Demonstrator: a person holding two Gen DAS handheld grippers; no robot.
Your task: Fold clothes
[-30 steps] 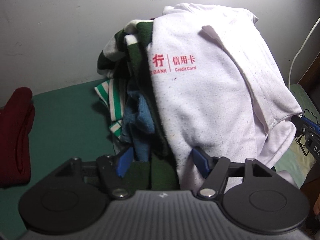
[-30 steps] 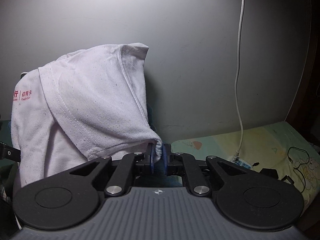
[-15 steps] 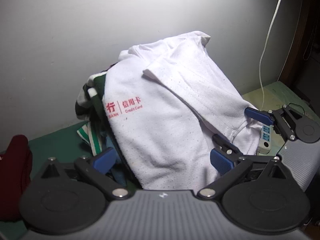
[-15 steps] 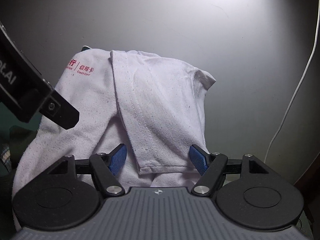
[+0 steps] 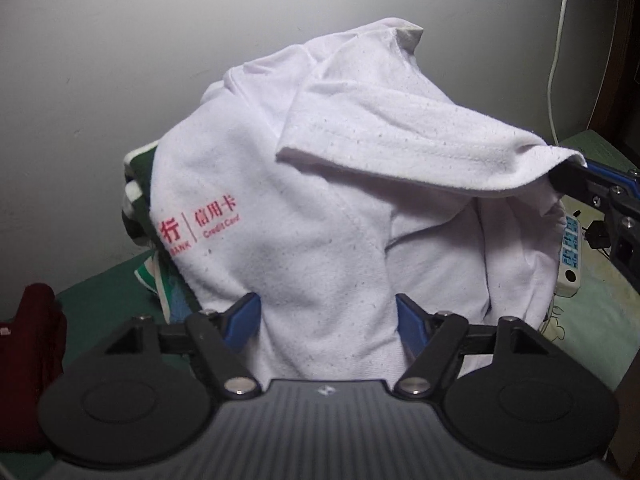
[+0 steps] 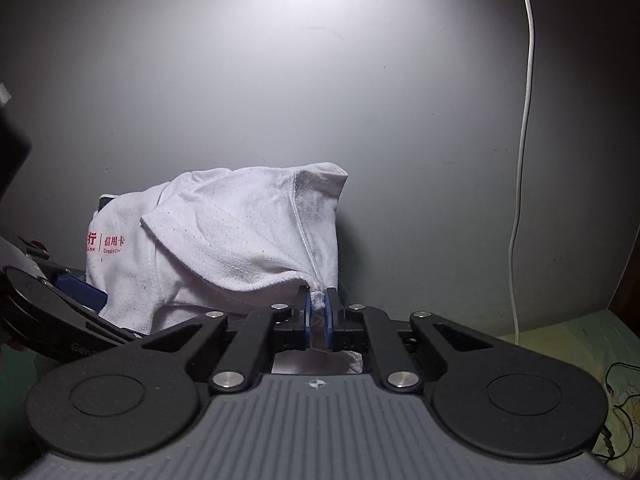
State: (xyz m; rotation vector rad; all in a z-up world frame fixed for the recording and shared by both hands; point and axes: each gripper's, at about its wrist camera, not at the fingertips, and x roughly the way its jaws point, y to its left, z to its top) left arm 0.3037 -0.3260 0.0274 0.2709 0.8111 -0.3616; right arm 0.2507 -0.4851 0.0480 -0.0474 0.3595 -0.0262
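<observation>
A white T-shirt (image 5: 304, 208) with red print is draped over a pile of clothes (image 5: 138, 184) against the wall. My left gripper (image 5: 328, 324) is at the shirt's lower body. Its jaws are closing, and the fabric hangs loosely between the blue pads (image 5: 244, 318) without a visible pinch. My right gripper (image 6: 319, 314) is shut on the hem of the shirt's sleeve (image 6: 240, 248) and holds it lifted out sideways. In the left wrist view the right gripper (image 5: 588, 192) shows at the right edge, under the raised sleeve (image 5: 420, 148).
A dark red garment (image 5: 32, 344) lies at the left on the green sheet (image 5: 104, 292). A white power strip (image 5: 570, 256) lies right of the pile. A white cable (image 6: 524, 160) hangs down the grey wall. A patterned pale sheet (image 6: 580, 344) covers the right side.
The right gripper opened around the sleeve, then shut on its hem and drew it out to the side. The left gripper's jaws widened, then narrowed around the shirt's body.
</observation>
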